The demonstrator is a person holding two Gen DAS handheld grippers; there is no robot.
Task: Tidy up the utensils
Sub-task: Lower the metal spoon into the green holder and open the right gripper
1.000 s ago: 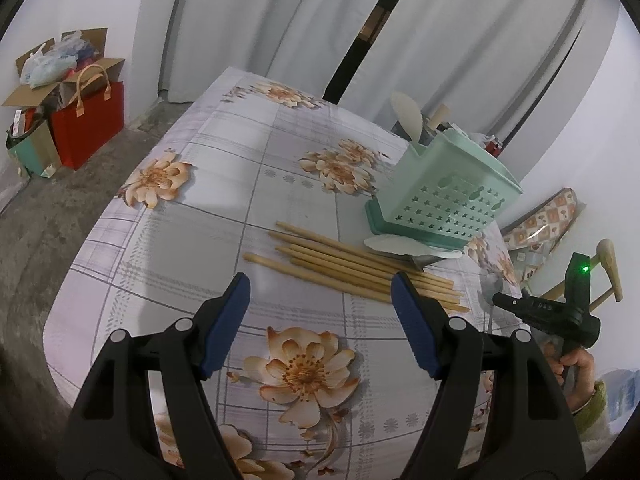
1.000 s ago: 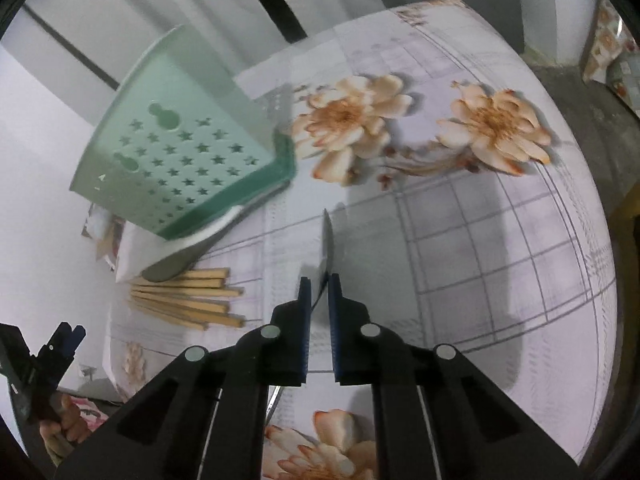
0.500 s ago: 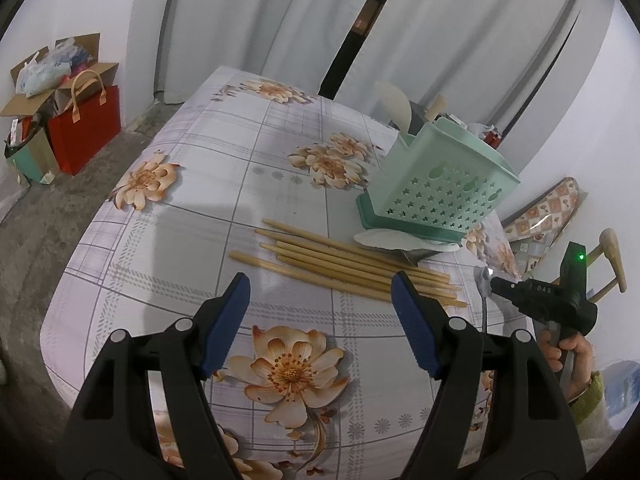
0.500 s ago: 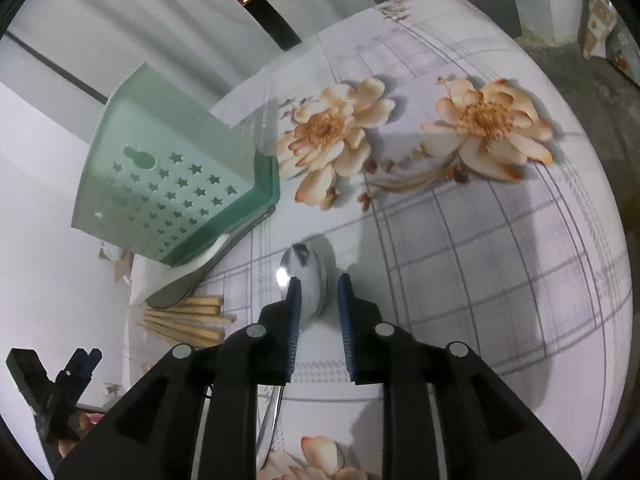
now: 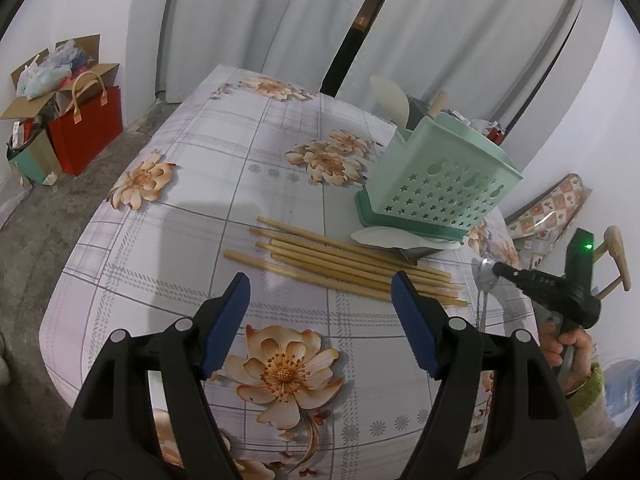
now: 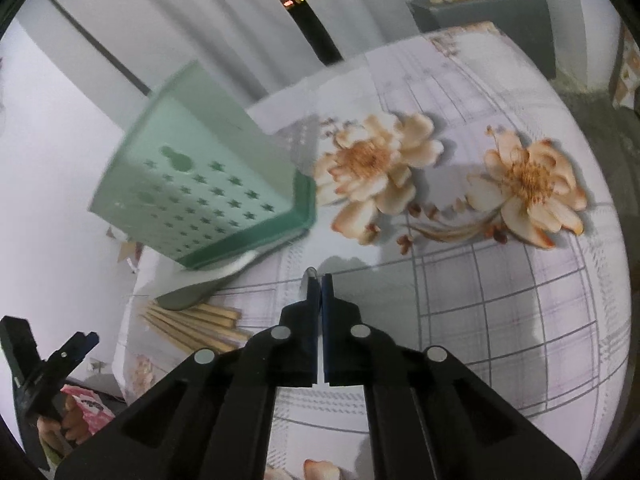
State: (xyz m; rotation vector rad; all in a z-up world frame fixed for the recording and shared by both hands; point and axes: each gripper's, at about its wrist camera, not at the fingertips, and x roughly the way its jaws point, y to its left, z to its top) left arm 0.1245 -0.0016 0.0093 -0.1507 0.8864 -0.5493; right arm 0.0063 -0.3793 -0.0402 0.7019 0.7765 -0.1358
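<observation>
Step in hand: a metal spoon (image 5: 485,280) is held clamped in the right gripper (image 6: 319,286) above the counter (image 5: 280,152), bowl up at 12 o'clock, long axis near vertical. Left gripper (image 5: 320,292) is held spread, empty, over the chopsticks (image 5: 340,264). Next, judged: spoon is lifted over the green caddy (image 5: 436,188), at 1 o'clock, and lowered handle-first.

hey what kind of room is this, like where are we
Probably a room in a home: a table with a floral tablecloth, long white curtains, and gift bags and cardboard boxes on the concrete floor.
</observation>
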